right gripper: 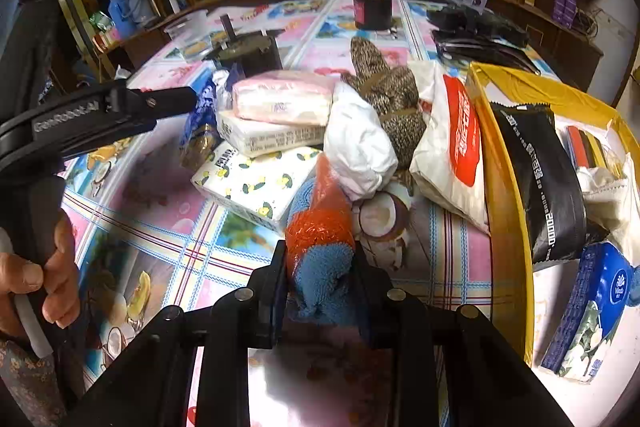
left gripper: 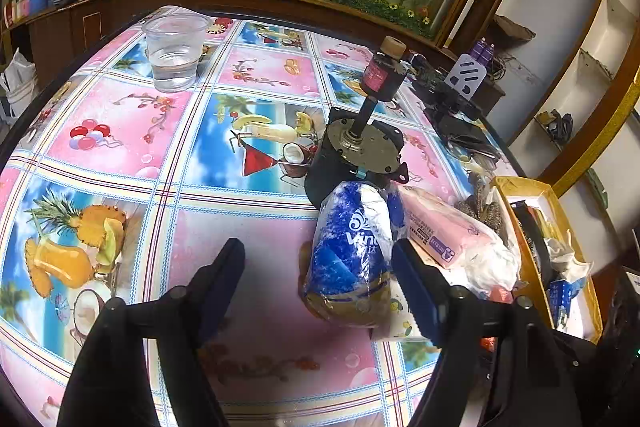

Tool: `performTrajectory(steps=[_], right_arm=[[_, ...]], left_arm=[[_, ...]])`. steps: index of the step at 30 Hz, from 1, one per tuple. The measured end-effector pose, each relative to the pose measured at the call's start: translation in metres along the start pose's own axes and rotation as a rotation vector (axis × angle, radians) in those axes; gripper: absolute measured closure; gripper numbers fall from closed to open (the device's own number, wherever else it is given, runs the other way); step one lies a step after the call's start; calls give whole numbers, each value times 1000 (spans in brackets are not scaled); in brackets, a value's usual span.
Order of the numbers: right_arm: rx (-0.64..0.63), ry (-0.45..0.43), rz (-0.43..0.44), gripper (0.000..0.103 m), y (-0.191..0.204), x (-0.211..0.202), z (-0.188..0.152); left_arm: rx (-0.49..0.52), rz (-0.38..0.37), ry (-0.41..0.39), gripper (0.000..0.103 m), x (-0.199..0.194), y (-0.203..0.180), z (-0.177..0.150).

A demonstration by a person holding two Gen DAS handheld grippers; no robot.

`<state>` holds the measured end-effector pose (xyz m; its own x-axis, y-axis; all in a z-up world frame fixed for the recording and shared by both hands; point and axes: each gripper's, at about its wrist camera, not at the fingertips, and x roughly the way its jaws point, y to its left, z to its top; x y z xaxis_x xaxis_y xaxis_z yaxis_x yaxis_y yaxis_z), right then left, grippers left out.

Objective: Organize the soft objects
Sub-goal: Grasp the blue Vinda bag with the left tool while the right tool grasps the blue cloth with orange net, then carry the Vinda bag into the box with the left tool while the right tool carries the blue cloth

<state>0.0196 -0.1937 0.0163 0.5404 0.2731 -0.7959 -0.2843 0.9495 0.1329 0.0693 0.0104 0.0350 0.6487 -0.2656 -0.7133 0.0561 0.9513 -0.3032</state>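
Right tongs (right gripper: 320, 263) clenched on one blue towel (right gripper: 324, 279) (net-wrapped); left tongs (left gripper: 320, 267) released beside three tissue packs (right gripper: 276, 131).

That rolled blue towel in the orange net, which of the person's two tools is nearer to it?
The right. The right tool is clamped on the rolled blue towel. The left tool stands open farther off, by the blue tissue roll at the pile's other side.
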Motion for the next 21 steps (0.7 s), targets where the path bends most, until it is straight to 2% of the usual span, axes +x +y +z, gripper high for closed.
performTrajectory(steps=[4,9,10,11,12,13,17,21], right_arm=[[9,-45,24,73,-1,-3,-7],[21,-58,56,73,-3,-3,-7],[23,-59,66,73,-3,-2,-6],[25,-59,80,73,-3,-2,-6],[25,-60,89,73,-3,-1,-5],[25,-60,98,73,-3,-1,-5],[32,-70,119,73,-4,-1,-4],[47,-112,118,73,-7,-8,-3]], left_arm=[[14,-21,16,24,6,-5,-1],[70,30,15,25,17,-15,-4],[74,29,11,33,18,-16,-5],[76,18,12,46,18,-16,-4],[78,9,13,54,18,-17,-5],[88,17,16,58,19,-18,-5],[127,41,6,59,15,-26,-8],[132,21,-23,59,4,-29,-8]])
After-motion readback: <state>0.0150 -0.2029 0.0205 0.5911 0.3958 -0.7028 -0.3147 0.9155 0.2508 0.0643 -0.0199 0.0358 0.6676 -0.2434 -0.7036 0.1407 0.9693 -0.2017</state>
